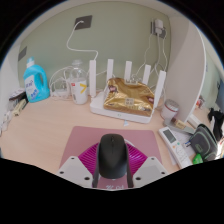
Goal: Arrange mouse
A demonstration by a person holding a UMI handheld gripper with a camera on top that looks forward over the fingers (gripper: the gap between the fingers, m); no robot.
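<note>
Mouse: a black mouse (111, 155) is seen between the two fingers, low over the near part of the table, its length running away from the camera.
Fingers: the gripper (111, 168) is closed narrowly about the mouse — both magenta pads (86, 160) appear pressed against its sides, with no gap seen at either flank.
Mat: a pinkish rectangular mat (105, 138) lies on the table just beneath and ahead of the mouse.
Table: a light wooden table (50, 130) carries everything in view.
Router: a white router (127, 98) with upright antennas is set beyond the mat, and a shiny golden packet (129, 94) rests on top of it.
Left side: a blue detergent bottle (37, 80) and a clear plastic container (74, 84) are placed near the wall, well apart from the mouse.
Right side: a cluster of small items (190, 135) is seen by the table edge — too small to be identified.
Wall: a wall socket (82, 21) with a white cable is seen above the router.
</note>
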